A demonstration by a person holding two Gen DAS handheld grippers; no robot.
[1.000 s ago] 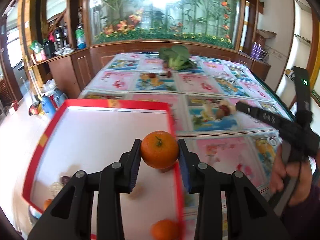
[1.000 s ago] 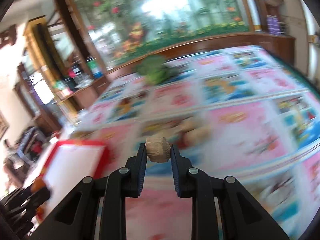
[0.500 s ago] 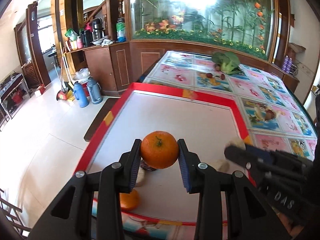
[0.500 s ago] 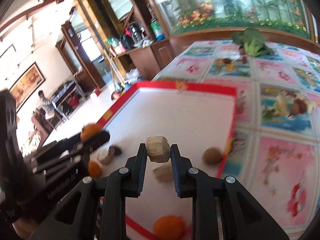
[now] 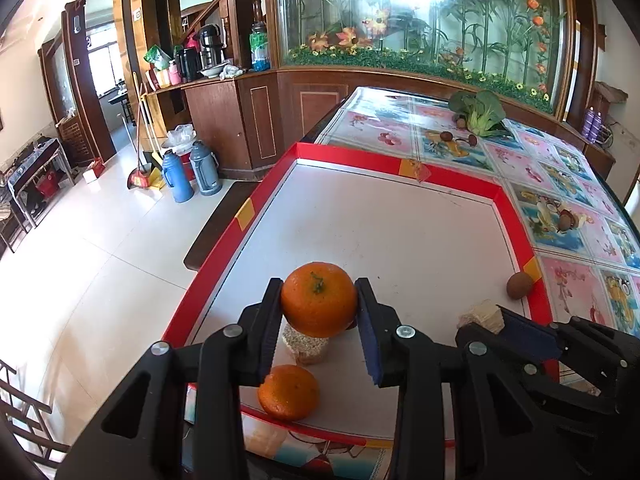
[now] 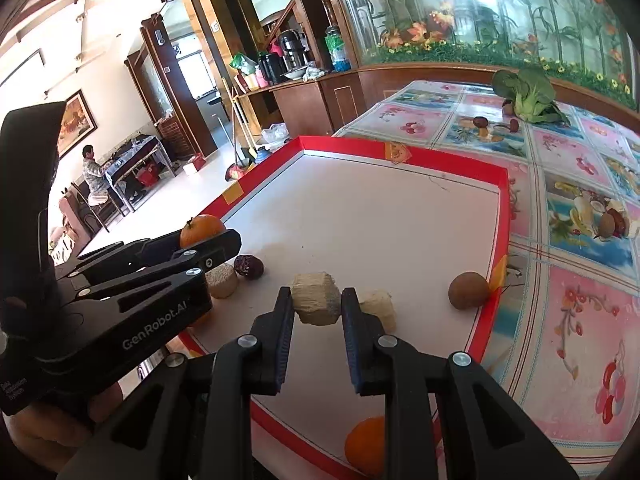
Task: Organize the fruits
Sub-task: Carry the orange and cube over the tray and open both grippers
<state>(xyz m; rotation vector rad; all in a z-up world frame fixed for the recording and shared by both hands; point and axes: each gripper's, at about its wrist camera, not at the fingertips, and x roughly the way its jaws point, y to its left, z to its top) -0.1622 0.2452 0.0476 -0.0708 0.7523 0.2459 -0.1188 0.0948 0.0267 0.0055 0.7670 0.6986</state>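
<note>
A white tray with a red rim (image 5: 400, 160) lies on the table's near left corner. My left gripper (image 5: 318, 286) is shut on an orange (image 5: 319, 306) just above the tray's near part, over a beige piece (image 5: 306, 348). A second orange (image 5: 289, 392) lies by the front rim. My right gripper (image 6: 316, 302) is shut on a beige faceted chunk (image 6: 315, 296), low over the tray. Beside it lie another beige chunk (image 6: 378, 306), a brown round fruit (image 6: 468, 290) against the right rim and a dark red fruit (image 6: 249, 266). The left gripper (image 6: 210, 238) shows at the left there.
A flowered tablecloth (image 5: 520, 164) covers the table beyond the tray, with a leafy green vegetable (image 5: 478, 114) and small brown fruits (image 5: 566, 222) on it. The table drops off left of the tray to the floor, where thermos flasks (image 5: 192, 174) stand. A person (image 6: 94, 172) sits far off.
Both grippers have swung left from over the tablecloth to over the tray and come a little lower. Each has kept its grip: orange in the left, beige chunk in the right.
</note>
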